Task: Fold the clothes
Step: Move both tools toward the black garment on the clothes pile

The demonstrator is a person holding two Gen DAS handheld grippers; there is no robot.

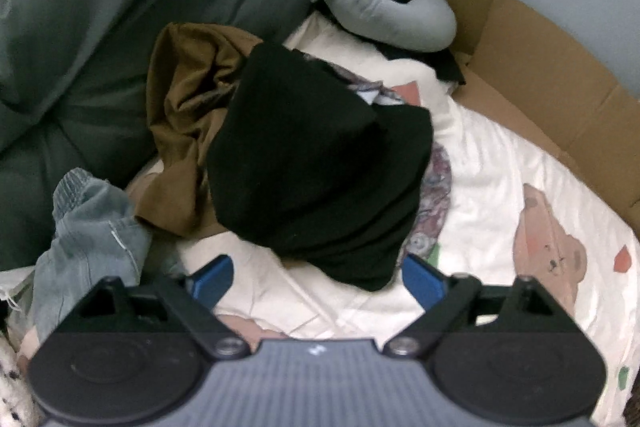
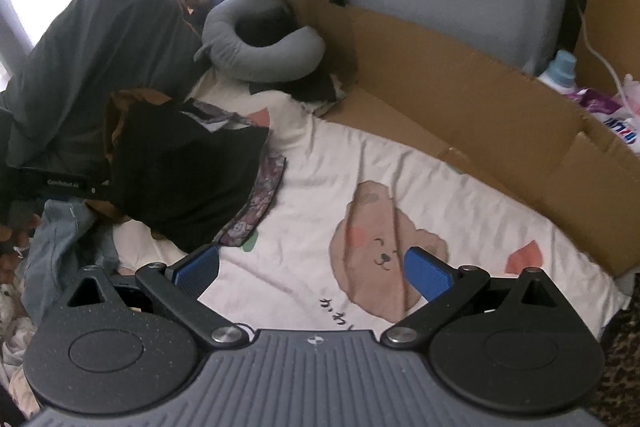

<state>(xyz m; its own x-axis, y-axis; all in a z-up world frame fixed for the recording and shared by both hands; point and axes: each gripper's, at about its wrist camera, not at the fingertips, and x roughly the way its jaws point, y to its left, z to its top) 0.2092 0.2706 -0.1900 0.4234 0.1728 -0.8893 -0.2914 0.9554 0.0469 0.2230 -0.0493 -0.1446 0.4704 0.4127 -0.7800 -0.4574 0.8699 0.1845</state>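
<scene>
Both grippers, left gripper (image 1: 318, 277) and right gripper (image 2: 312, 269), released, empty; black garment (image 1: 316, 163) beside brown garment (image 1: 188, 115).

Both cameras sit just behind their own fingers and look down and forward across the bed sheet (image 2: 320, 187) toward its far edge. The left view hangs close over the black garment (image 1: 320, 163), which fills its centre. The right view stands further toward the sheet's right edge (the cardboard (image 2: 460, 99) side). Both share the black garment, the grey neck pillow (image 1: 380, 7) and the cardboard.
</scene>
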